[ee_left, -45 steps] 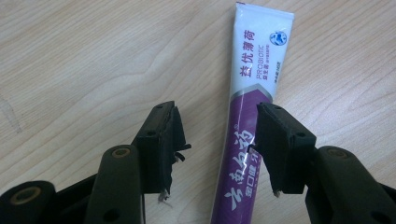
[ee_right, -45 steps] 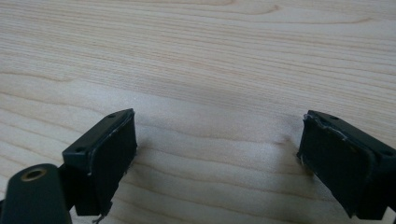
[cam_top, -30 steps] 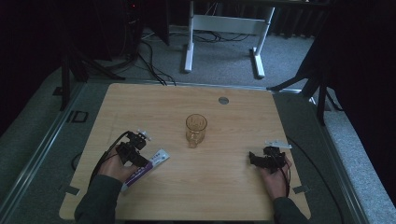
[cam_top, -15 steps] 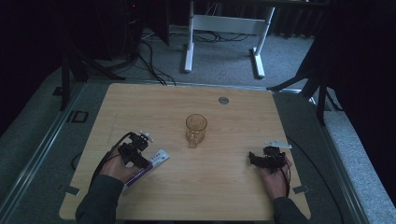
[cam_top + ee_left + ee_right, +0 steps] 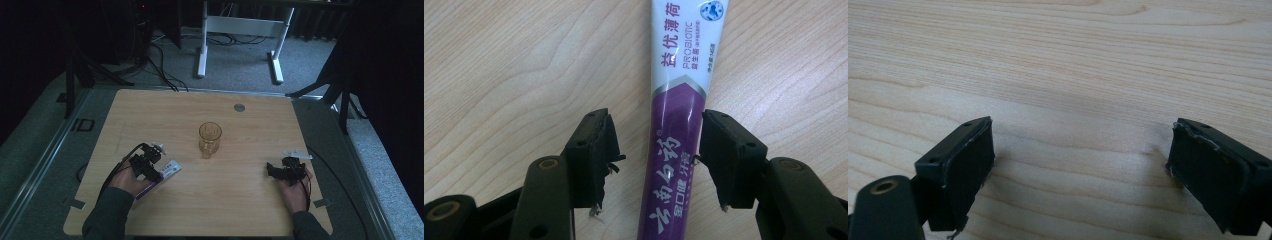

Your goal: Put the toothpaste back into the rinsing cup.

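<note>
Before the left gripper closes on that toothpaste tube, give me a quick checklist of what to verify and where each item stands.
1. Toothpaste tube lies between the left gripper jaws: ok.
2. Jaws wide enough for the tube: ok; they have just been opening, with a gap on one side, while the other pad sits at the tube's edge.
3. Tube flat on the table: ok.
4. Glass mug upright and apart from the tube: ok.
5. Right gripper open with nothing between its jaws: ok.
6. Tube's cap closed: cannot tell.
</note>
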`<state>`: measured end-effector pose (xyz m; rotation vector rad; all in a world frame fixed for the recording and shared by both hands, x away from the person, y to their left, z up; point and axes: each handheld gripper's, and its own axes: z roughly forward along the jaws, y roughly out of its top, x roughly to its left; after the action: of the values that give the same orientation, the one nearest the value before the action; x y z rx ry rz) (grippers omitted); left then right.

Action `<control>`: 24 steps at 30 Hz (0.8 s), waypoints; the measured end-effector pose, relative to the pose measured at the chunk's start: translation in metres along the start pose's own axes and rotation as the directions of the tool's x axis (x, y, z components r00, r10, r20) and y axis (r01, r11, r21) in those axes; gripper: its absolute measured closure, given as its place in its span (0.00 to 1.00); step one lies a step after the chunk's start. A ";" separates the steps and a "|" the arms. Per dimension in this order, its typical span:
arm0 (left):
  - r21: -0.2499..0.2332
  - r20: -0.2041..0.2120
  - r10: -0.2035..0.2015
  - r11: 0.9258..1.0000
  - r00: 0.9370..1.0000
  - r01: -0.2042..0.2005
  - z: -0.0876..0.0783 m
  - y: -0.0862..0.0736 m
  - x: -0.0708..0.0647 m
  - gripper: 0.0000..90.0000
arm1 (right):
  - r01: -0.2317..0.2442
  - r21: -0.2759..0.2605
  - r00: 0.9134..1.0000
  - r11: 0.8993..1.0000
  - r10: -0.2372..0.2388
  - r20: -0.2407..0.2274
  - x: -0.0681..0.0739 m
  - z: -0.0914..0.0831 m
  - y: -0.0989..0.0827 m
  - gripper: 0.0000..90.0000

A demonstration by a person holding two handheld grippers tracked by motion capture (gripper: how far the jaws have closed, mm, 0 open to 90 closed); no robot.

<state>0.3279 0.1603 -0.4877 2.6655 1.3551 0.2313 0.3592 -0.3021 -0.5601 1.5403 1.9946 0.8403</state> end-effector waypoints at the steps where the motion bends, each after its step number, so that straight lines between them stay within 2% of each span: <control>1: 0.004 0.001 -0.002 1.000 1.000 0.002 0.001 0.000 0.000 0.51 | 0.000 0.000 1.000 1.000 0.000 0.000 0.000 0.000 0.000 0.12; 12: 0.057 0.003 0.016 0.998 1.000 -0.016 0.011 0.003 -0.002 0.51 | -0.001 0.000 1.000 1.000 0.001 0.000 0.000 0.000 0.000 0.12; 17: 0.073 0.018 0.015 0.997 1.000 -0.016 0.016 0.004 -0.003 0.54 | -0.001 0.000 1.000 1.000 0.001 0.000 0.000 0.000 0.000 0.12; 24: 0.108 0.019 0.022 0.994 1.000 -0.024 0.023 0.007 -0.007 0.58 | 0.000 0.000 1.000 1.000 0.000 0.000 0.000 0.000 0.000 0.12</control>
<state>0.3340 0.1492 -0.5093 2.7653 1.3694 0.1398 0.3592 -0.3021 -0.5601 1.5408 1.9945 0.8404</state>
